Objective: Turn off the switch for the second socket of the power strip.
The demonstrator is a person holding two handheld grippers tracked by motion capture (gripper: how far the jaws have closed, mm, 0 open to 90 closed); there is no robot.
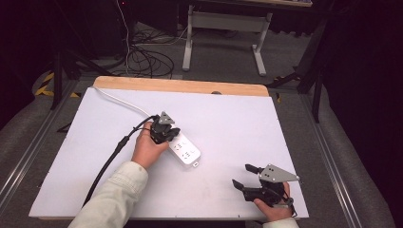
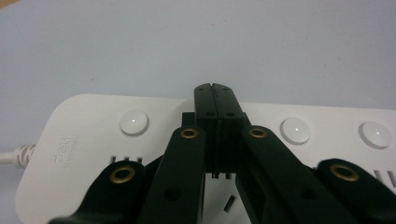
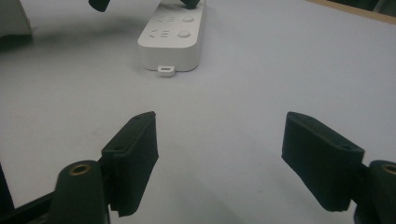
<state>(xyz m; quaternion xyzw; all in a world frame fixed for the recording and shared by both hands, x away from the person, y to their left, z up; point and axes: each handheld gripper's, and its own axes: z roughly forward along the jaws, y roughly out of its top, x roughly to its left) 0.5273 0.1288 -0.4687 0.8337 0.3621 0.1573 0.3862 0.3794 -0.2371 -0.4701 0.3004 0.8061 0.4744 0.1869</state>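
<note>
A white power strip (image 1: 186,151) lies flat near the middle of the white table (image 1: 228,118), its white cord (image 1: 119,100) running to the far left corner. My left gripper (image 1: 170,137) stands over the strip's cord end, held by a hand in a pale sleeve. In the left gripper view its jaws (image 2: 215,89) are shut together with nothing between them. Their tips sit on or just above the strip (image 2: 84,140), between two round white buttons (image 2: 134,122). My right gripper (image 1: 241,175) is open at the front right, well clear of the strip (image 3: 173,39); only bare table lies between its jaws (image 3: 219,128).
A black cable (image 1: 109,161) trails from the left gripper to the table's front left edge. The wooden edge of the table (image 1: 180,85) runs along the far side. Beyond it are a desk frame (image 1: 223,33) and loose cables on the floor.
</note>
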